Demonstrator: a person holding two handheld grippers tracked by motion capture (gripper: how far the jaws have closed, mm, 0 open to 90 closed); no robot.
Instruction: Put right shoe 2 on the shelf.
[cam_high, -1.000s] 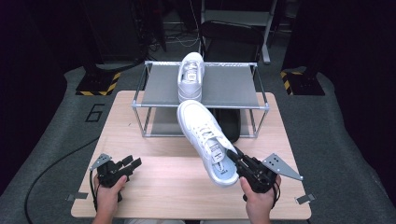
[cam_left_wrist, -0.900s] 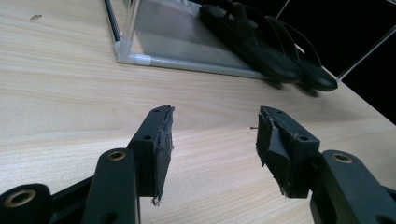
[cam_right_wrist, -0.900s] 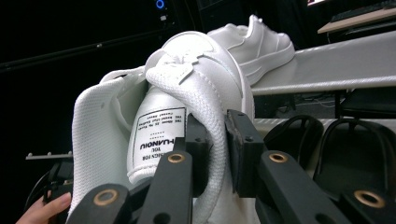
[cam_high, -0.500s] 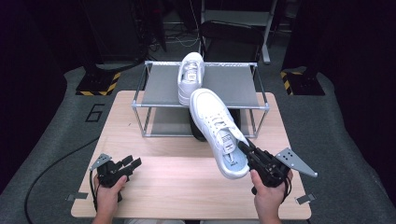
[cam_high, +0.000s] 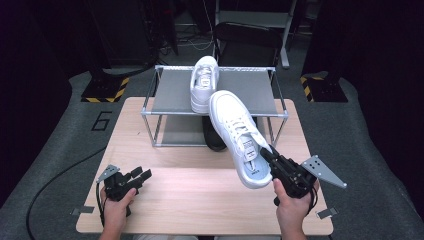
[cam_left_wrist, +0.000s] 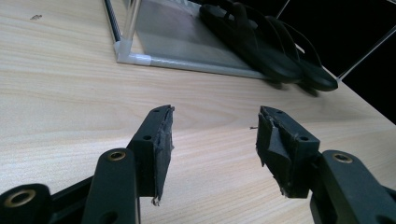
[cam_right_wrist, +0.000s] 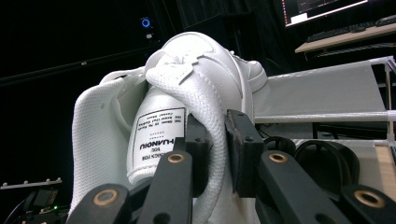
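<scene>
White sneaker (cam_high: 239, 136) collar pinched between right tongs (cam_high: 265, 152), lifted off table (cam_high: 190, 200)

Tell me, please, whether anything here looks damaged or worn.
Yes: the pads of the left gripper look torn and frayed at their edges, with loose scraps hanging. The white shoes and the rack look sound.

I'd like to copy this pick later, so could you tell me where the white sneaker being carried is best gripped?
Grip the white sneaker at its padded collar wall, from the heel end, as the right gripper does: one jaw inside the opening, one outside. That rim is thin and firm.
</scene>
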